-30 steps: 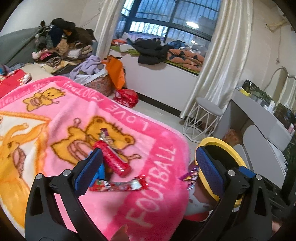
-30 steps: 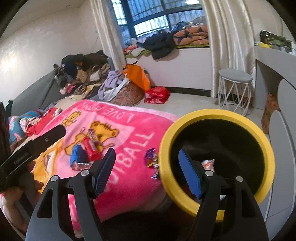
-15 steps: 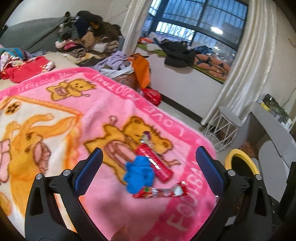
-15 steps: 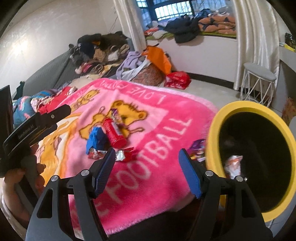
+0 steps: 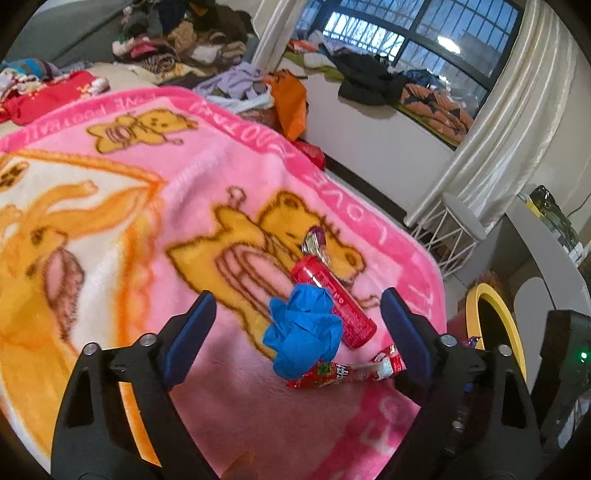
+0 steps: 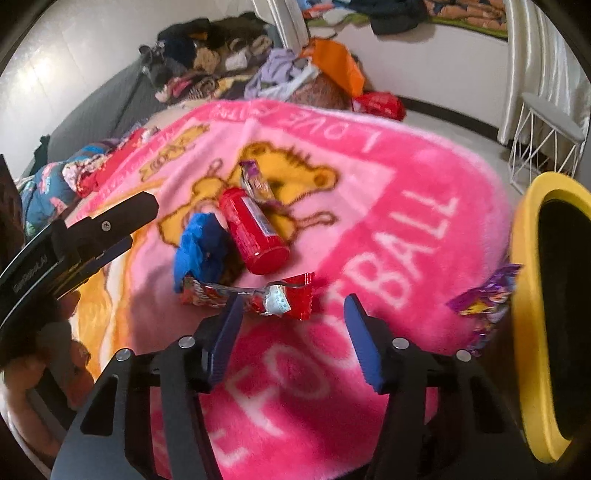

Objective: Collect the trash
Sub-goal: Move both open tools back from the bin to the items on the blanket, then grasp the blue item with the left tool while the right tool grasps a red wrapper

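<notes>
Fingers of my left gripper (image 5: 295, 328) stand wide and are closing, with the crumpled blue wrapper (image 5: 303, 329) framed between them but touched by neither pad. Fingers of my right gripper (image 6: 295, 339) stand at a medium gap and are also closing; they hang just short of the flat red snack packet (image 6: 251, 293), and nothing is pressed between them. Trash count on the pink blanket (image 6: 388, 192) of the bed: five pieces. One red cylindrical tube (image 6: 249, 230) lies on the printed bear, beside the blue wrapper and touching it. One small purple-and-silver wrapper (image 6: 255, 181) lies at the far end of the tube. The one red snack packet lies crosswise at the near side of the blue wrapper, its torn end pointing toward the blanket's edge. One purple wrapper (image 6: 485, 291) lies apart from the other four, at the blanket's edge, just beside the bin. One bin (image 6: 524, 332) with a yellow rim and a dark inside stands off the right edge of the bed. In the right wrist view my left gripper enters from the left, held in one hand (image 6: 55, 354). Beyond the bed: one white wire-frame stool (image 5: 458, 229), one orange bag (image 5: 291, 107) and one heap of clothes (image 5: 192, 33).
</notes>
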Demonstrator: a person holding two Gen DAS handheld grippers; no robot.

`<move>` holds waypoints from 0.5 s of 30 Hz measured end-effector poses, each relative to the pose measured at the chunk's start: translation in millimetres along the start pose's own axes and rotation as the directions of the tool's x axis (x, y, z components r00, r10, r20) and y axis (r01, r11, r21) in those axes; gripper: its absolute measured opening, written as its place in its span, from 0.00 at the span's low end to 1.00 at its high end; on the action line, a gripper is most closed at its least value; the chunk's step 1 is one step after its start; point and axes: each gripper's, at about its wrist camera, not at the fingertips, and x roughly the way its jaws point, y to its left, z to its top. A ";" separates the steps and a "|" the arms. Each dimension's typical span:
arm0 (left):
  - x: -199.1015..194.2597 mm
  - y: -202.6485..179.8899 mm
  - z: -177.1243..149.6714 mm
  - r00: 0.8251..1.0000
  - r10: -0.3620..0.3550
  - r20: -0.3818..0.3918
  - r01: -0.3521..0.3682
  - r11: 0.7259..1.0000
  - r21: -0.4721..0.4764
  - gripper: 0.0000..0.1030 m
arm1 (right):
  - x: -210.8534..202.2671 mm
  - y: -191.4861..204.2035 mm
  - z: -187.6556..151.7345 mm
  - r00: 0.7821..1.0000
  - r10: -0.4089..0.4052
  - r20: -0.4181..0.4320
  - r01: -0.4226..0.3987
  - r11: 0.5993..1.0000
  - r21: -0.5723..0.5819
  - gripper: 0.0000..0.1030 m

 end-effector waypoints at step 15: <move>34.7 2.5 -16.6 0.992 -0.031 -0.121 0.029 0.999 -0.017 0.17 | 2.5 -15.9 -6.0 0.995 0.094 -0.045 -0.089 0.991 0.098 0.01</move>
